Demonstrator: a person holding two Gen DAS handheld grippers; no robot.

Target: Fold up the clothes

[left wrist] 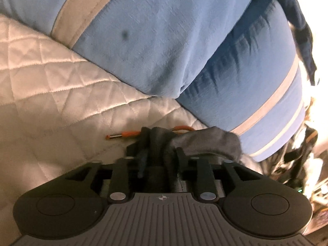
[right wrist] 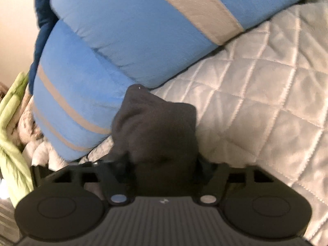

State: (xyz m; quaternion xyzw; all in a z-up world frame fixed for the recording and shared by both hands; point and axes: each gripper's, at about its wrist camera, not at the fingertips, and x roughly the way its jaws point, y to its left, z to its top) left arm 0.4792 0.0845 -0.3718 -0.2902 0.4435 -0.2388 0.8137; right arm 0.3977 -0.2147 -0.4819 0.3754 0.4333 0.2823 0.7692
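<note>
A dark grey garment (left wrist: 205,141) with an orange drawstring (left wrist: 123,134) lies bunched on the white quilted bedspread (left wrist: 51,82). My left gripper (left wrist: 161,153) is shut on a fold of it, just above the quilt. In the right wrist view the same dark grey garment (right wrist: 155,127) drapes up over my right gripper (right wrist: 162,164) and hides the fingertips. The cloth fills the space between the jaws, and the gripper is shut on it.
Two big blue pillows with grey stripes (left wrist: 164,41) (right wrist: 123,30) lie close behind the garment on the quilt (right wrist: 256,92). A dark blue cloth (left wrist: 297,10) hangs beyond them. A light green fabric (right wrist: 12,112) and clutter (left wrist: 303,153) sit off the bed's edge.
</note>
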